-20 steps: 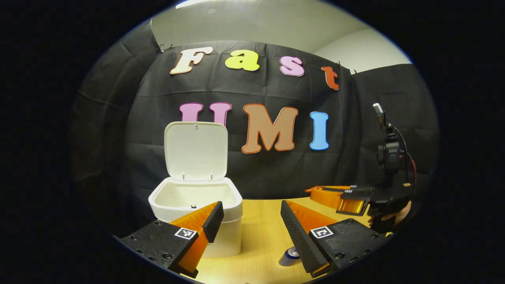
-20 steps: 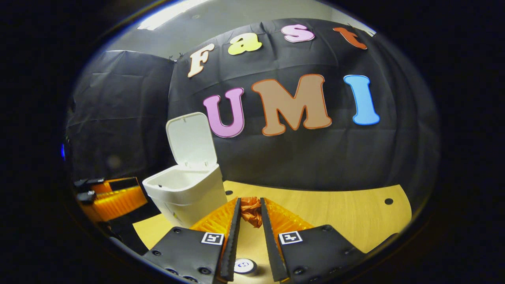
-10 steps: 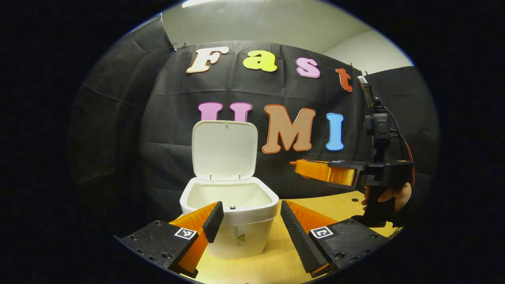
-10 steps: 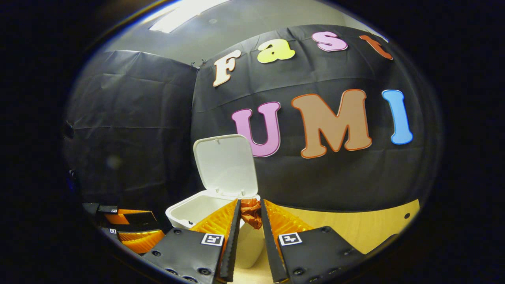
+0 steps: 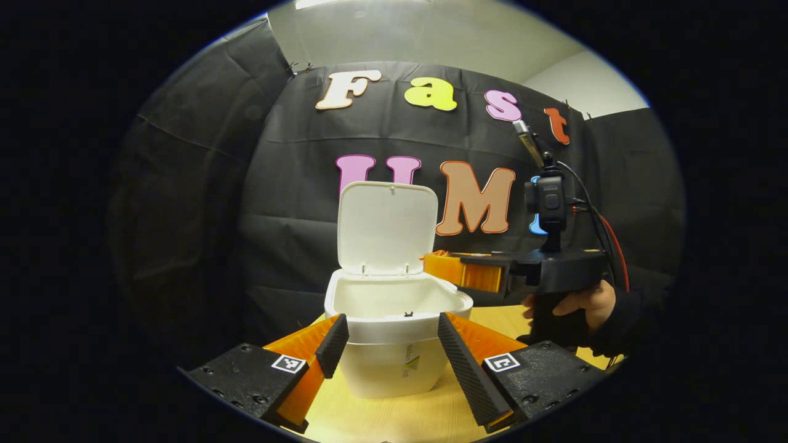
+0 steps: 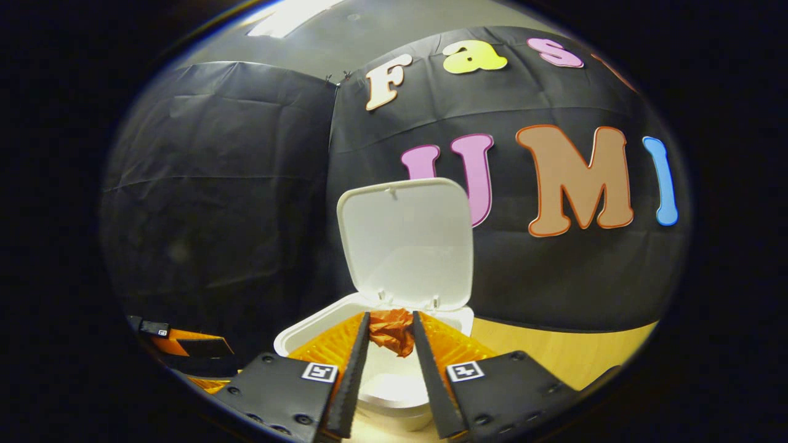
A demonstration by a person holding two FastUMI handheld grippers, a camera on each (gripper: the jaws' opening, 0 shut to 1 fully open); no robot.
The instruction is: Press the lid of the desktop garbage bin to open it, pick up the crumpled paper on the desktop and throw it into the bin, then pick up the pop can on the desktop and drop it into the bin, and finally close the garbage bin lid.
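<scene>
Right tongs (image 6: 391, 323) pinching crumpled paper (image 6: 392, 329) over open bin (image 6: 403, 384), hand (image 5: 585, 304)

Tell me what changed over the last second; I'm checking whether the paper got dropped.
The right gripper carried the crumpled paper from above the table to over the open bin, jaws still shut on it. The lid stayed up; the left gripper stayed open, now facing the bin.

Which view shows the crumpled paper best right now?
Right gripper view: the crumpled paper sits pinched between the right gripper fingers, over the open bin. In the left gripper view the right gripper is side-on and the paper is hidden.
</scene>
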